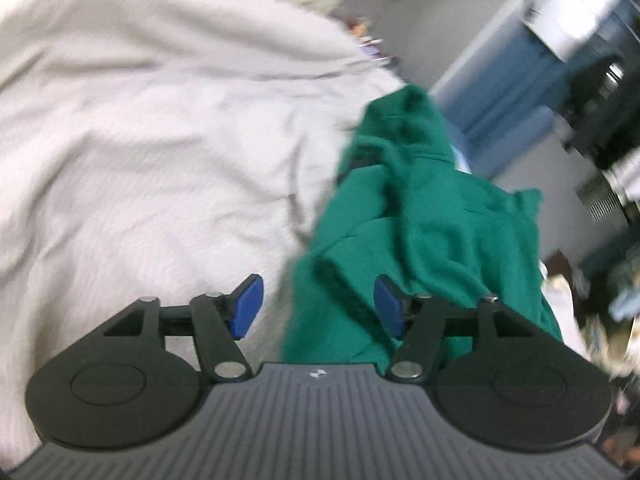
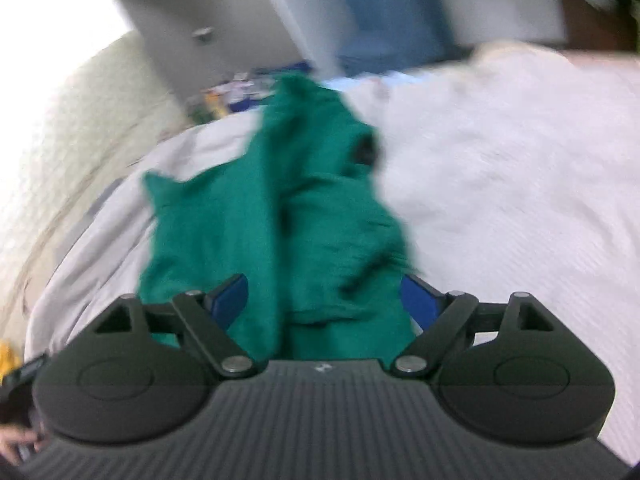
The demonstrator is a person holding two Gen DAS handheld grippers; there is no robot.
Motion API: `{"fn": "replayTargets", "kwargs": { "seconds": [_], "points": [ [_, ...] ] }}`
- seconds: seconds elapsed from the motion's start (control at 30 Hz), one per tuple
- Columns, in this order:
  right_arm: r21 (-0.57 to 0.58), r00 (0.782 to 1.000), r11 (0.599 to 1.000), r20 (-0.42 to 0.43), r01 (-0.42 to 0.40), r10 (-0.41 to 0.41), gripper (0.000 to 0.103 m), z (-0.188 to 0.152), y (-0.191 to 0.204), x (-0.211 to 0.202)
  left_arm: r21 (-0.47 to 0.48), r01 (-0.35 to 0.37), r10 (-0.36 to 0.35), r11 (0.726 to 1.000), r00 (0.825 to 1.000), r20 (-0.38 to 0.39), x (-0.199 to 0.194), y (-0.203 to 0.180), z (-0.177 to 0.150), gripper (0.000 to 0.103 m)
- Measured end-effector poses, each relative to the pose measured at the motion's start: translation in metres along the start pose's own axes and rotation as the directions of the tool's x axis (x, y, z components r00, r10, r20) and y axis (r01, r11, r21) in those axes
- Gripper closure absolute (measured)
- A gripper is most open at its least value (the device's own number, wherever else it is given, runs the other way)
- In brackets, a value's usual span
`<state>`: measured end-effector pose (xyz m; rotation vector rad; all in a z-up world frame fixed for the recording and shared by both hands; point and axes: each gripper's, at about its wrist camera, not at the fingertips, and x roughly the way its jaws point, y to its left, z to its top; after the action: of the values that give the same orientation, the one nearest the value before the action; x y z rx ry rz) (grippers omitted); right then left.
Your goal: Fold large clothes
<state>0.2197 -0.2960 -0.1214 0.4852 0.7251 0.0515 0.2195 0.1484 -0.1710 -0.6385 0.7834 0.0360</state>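
While the green garment [image 1: 420,216] lies bunched on the white bed cover [image 1: 140,140], awaiting folding, left gripper [image 1: 316,306] and right gripper [image 2: 324,304] hover spread, pinching nothing.

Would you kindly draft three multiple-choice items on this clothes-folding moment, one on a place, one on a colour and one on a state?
1. Where does the garment lie?
A. On the pale bed cover
B. On a wooden chair
C. In a basket

2. What colour is the garment?
A. Red
B. Green
C. Black

3. How do the jaws of the left gripper and the right gripper stand?
A. Both clamped flat together
B. One open, one shut
C. Both apart, pads pressing on nothing

Answers:
1. A, both wrist views show it crumpled on the whitish cover.
2. B, the cloth is plainly green in both views.
3. C, each pair of blue pads stands well apart, with cloth lying loose beyond or between them.
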Motion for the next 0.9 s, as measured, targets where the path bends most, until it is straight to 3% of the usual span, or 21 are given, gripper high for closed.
{"fn": "replayTargets", "kwargs": {
  "seconds": [0.1, 0.2, 0.27, 0.4, 0.47, 0.57, 0.7, 0.8, 0.9],
  "points": [
    [0.161, 0.996, 0.985, -0.065, 0.07, -0.06, 0.018, -0.003, -0.034, 0.016, -0.072, -0.012, 0.007, 0.997, 0.998, -0.068, 0.012, 0.012, 0.001, 0.035],
    [0.383, 0.99, 0.923, -0.143, 0.047, 0.009, 0.018, -0.01, -0.07, 0.036, -0.131, 0.0, -0.019, 0.991, 0.989, -0.148, 0.024, 0.018, -0.004, 0.035],
    [0.464, 0.985, 0.884, -0.167, 0.049, 0.033, 0.018, -0.019, -0.081, 0.044, -0.159, 0.008, -0.041, 0.987, 0.978, -0.204, 0.033, 0.019, -0.01, 0.035],
    [0.487, 0.974, 0.873, -0.182, -0.031, 0.137, 0.016, -0.031, -0.069, 0.048, -0.173, 0.018, -0.059, 0.985, 0.97, -0.234, 0.036, 0.019, -0.015, 0.032],
    [0.454, 0.969, 0.889, -0.192, -0.052, 0.155, 0.016, -0.036, -0.059, 0.049, -0.197, 0.035, -0.083, 0.98, 0.968, -0.237, 0.033, 0.021, -0.016, 0.03],
    [0.424, 0.971, 0.902, -0.169, -0.083, 0.169, 0.015, -0.036, -0.051, 0.045, -0.296, 0.12, -0.208, 0.948, 0.935, -0.287, 0.034, 0.031, -0.027, 0.029],
    [0.36, 0.971, 0.927, -0.163, -0.105, 0.173, 0.016, -0.041, -0.036, 0.04, -0.263, 0.213, -0.292, 0.941, 0.904, -0.313, 0.024, 0.018, -0.034, 0.029],
    [0.387, 0.939, 0.897, -0.173, -0.212, 0.297, 0.016, -0.049, -0.027, 0.038, -0.223, 0.219, -0.281, 0.95, 0.911, -0.303, 0.008, 0.011, -0.038, 0.029],
    [0.331, 0.952, 0.927, -0.182, -0.175, 0.244, 0.017, -0.055, -0.016, 0.033, -0.188, 0.198, -0.251, 0.962, 0.913, -0.321, -0.003, 0.004, -0.044, 0.029]
  ]
}}
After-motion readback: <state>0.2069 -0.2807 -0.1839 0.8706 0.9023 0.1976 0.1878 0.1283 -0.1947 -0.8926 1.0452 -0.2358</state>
